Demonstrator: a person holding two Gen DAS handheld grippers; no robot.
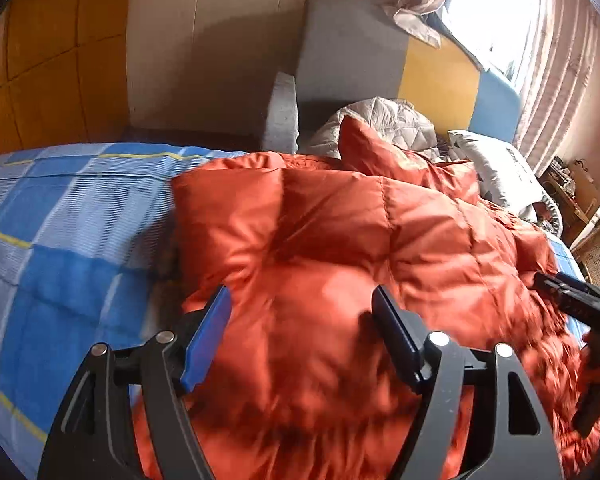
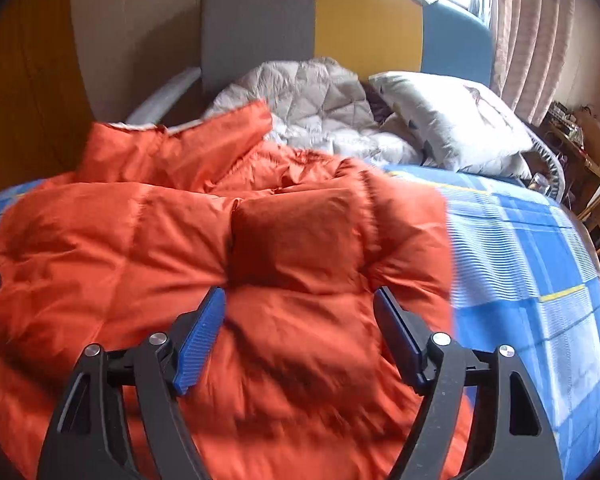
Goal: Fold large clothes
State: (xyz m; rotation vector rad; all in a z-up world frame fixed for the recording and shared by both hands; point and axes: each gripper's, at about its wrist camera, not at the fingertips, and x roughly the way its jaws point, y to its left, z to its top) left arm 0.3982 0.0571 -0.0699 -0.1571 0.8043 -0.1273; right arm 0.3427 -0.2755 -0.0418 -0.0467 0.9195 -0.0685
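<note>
An orange puffer jacket [image 1: 340,248] was spread on the bed, over a blue checked bedsheet [image 1: 60,240] with thin yellow lines. Its fabric was shiny and smooth, and it was stitched into soft, swollen quilted panels. In the right wrist view the jacket [image 2: 220,260] was seen bunched toward the headboard [image 2: 312,28], with one flap turned up so that a pale lining showed. The headboard was padded, in flat panels of grey, yellow and blue. Between the jacket and the headboard a grey quilt [image 2: 312,96] with diamond stitching was heaped, and just beside it a white pillow [image 2: 452,120] was laid. The left gripper [image 1: 300,340] was held above the jacket with its jaws wide apart, and nothing was gripped; one ribbed blue pad [image 1: 206,344] was clearly seen. The right gripper [image 2: 298,340] was likewise held spread over the jacket, gripping nothing. At the jacket's far side, the right gripper's black body [image 1: 580,300] was partly seen in the left wrist view.
</note>
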